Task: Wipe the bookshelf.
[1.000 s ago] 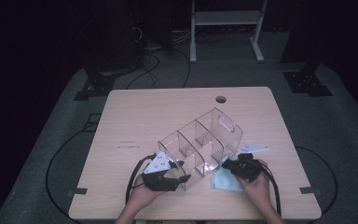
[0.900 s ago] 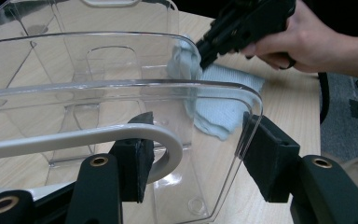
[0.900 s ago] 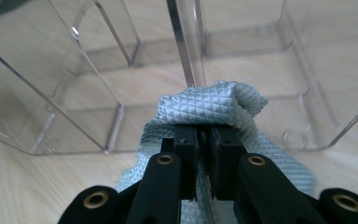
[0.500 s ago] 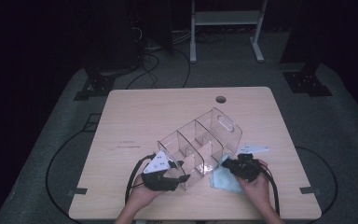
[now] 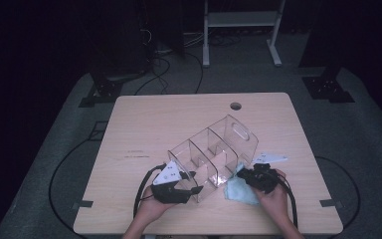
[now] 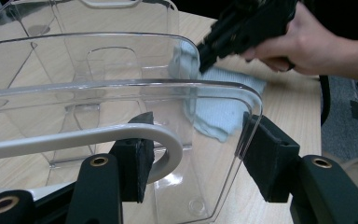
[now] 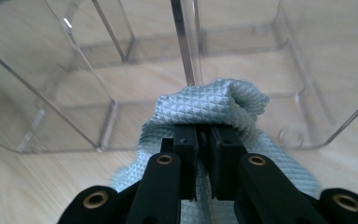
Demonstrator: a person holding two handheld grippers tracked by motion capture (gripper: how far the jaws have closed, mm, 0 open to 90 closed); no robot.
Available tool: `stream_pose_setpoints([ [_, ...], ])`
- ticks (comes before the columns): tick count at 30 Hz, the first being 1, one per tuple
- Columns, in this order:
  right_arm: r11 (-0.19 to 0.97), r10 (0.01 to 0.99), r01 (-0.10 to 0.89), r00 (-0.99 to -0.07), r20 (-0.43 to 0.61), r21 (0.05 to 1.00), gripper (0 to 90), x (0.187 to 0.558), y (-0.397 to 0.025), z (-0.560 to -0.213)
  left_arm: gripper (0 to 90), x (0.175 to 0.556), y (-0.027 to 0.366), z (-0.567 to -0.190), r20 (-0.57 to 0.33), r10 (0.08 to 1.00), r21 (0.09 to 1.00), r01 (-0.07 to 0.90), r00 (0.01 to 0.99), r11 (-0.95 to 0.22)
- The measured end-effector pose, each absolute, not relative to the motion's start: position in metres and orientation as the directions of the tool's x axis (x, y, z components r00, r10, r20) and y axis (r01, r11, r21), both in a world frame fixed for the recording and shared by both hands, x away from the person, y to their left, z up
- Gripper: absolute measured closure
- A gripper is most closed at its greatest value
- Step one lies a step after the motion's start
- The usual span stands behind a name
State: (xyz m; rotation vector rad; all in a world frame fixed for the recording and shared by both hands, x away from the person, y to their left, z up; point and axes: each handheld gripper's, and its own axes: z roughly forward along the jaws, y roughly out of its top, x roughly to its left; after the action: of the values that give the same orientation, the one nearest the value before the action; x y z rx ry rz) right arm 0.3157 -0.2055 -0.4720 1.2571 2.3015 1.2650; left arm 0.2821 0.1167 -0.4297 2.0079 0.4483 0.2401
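A clear plastic organizer (image 5: 214, 152) with three compartments lies at an angle on the wooden table (image 5: 169, 124). My left gripper (image 5: 181, 188) is at its near end. In the left gripper view my left gripper (image 6: 196, 158) is open, one pad (image 6: 135, 161) behind the end wall and the other (image 6: 270, 161) outside the corner of the organizer (image 6: 98, 60). My right gripper (image 5: 258, 178) is shut on a light blue cloth (image 5: 238, 191). In the right gripper view, my right gripper (image 7: 204, 140) pushes the bunched cloth (image 7: 223, 100) against the organizer's side wall (image 7: 186, 42). The left gripper view shows the right gripper (image 6: 247, 28) and cloth (image 6: 223, 107) beyond the wall.
A round cable hole (image 5: 236, 106) sits near the table's far edge. Beyond the table, on the dark floor, stand a white metal frame (image 5: 238, 20) and black stands (image 5: 104, 89), with cables running around them.
The right gripper and the cloth shift slightly back and forth along the organizer's side. The organizer and the left gripper stay almost in place.
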Motion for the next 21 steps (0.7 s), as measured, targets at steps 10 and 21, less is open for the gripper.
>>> stream_pose_setpoints([
  [10,0.292,0.777,0.62,-0.597,0.198,0.728,83.3,0.32,-0.203,-0.486,45.9,0.282,0.117,-0.43,-0.025,0.414,0.887,0.211,0.91,-0.41],
  [21,0.267,0.77,0.58,-0.609,0.192,0.77,83.8,0.315,-0.205,-0.474,46.0,0.282,0.116,-0.43,-0.021,0.413,0.886,0.208,0.91,-0.414],
])
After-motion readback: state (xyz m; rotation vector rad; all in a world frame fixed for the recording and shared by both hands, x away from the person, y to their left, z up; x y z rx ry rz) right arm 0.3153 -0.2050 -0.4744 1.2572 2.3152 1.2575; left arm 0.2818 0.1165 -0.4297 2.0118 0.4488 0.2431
